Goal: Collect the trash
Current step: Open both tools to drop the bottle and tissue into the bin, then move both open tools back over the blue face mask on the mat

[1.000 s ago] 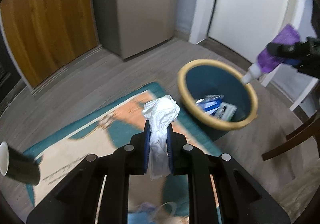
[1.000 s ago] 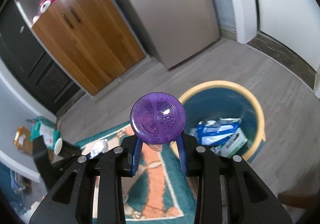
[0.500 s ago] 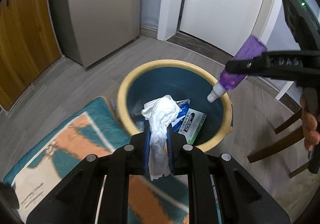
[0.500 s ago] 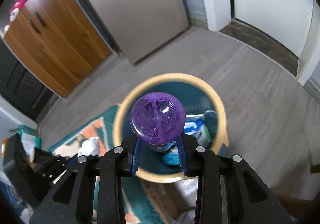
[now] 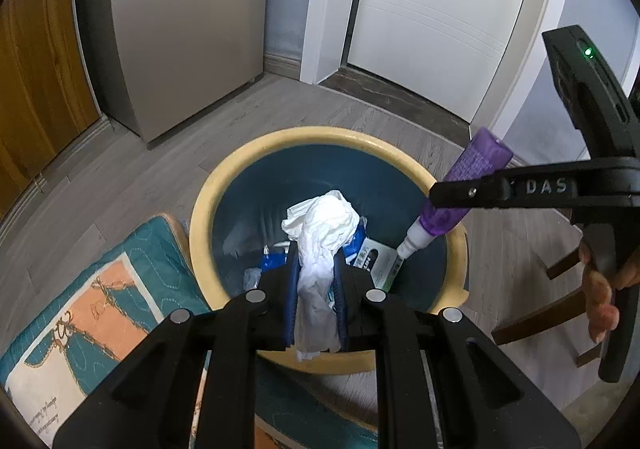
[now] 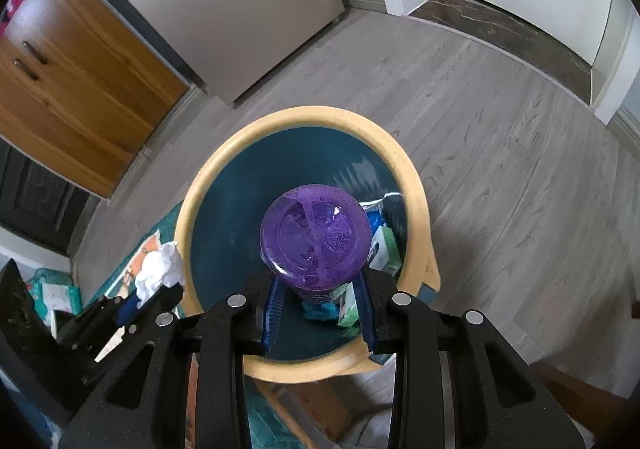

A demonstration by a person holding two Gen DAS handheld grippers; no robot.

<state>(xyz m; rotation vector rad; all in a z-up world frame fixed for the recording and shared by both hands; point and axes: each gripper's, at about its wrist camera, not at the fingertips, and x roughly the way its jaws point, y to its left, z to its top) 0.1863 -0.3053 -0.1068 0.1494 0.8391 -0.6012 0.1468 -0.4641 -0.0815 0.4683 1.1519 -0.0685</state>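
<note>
A blue bin with a yellow rim (image 5: 224, 185) (image 6: 416, 185) stands on the floor and holds blue and white packaging (image 5: 372, 257). My left gripper (image 5: 316, 289) is shut on a crumpled white tissue (image 5: 324, 221), held over the near side of the bin; it also shows in the right wrist view (image 6: 160, 273). My right gripper (image 6: 316, 313) is shut on a purple bottle (image 6: 314, 237), held cap-down over the bin's right side (image 5: 460, 197).
A teal and orange rug (image 5: 80, 301) lies left of the bin. A grey cabinet (image 5: 188, 21), a wooden cupboard (image 6: 68, 89) and a white door (image 5: 440, 9) stand behind. Chair legs (image 5: 536, 317) stand to the right.
Both grippers have moved in over the bin with their loads. The bin now looks closer and larger in both views.
</note>
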